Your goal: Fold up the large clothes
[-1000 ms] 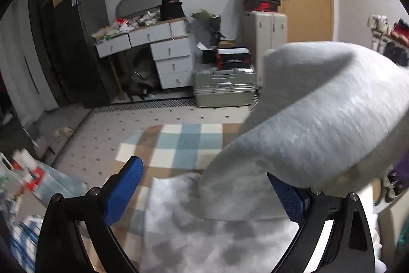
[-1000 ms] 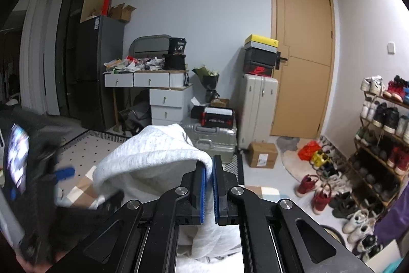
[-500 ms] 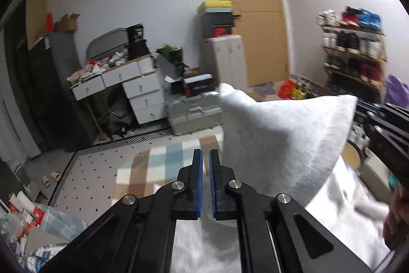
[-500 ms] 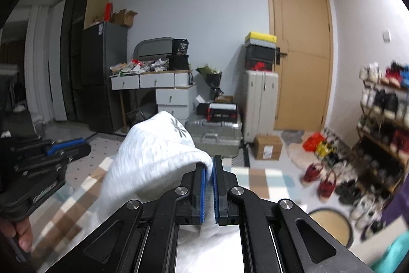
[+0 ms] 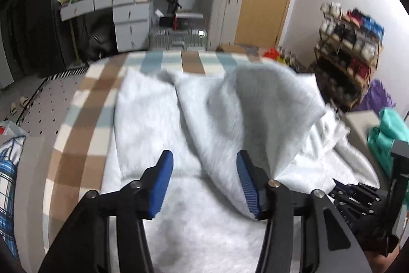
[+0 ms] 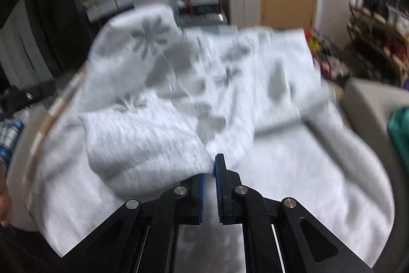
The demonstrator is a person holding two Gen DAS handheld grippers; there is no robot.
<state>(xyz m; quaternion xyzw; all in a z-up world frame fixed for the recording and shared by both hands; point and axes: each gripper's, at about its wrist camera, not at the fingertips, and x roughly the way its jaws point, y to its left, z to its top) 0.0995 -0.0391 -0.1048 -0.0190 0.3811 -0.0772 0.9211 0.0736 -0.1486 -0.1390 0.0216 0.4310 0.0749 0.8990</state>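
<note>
- Sweater [image 5: 163, 119], a pale grey knit with darker grey motifs, lies spread on the checked blanket [image 5: 84, 104] that covers the work surface; one part of it is raised in a loose peak above the rest.
- Left gripper [image 5: 202, 183]: its jaws have just been opening and now stand apart. The raised fold drapes against the inner face of one blue pad [image 5: 246, 186], but nothing is pinched.
- Right gripper [image 6: 210, 183]: its jaws have just been easing open and show a narrow gap. A thick ribbed edge [image 6: 143, 145] of the knit sits at the pad tips; through the blur I cannot tell whether it is gripped or already free.
- Handling, as a judgement: the fabric looks soft, thick and limp. It should sag and collapse once released, and carries modest weight for its bulk. It is not fragile or slippery.
- Where to take hold: the ribbed hem or cuff gives the firmest bite. Pinch at corners and edges near the blanket's side, through all layers, so the fold stays aligned.
</note>
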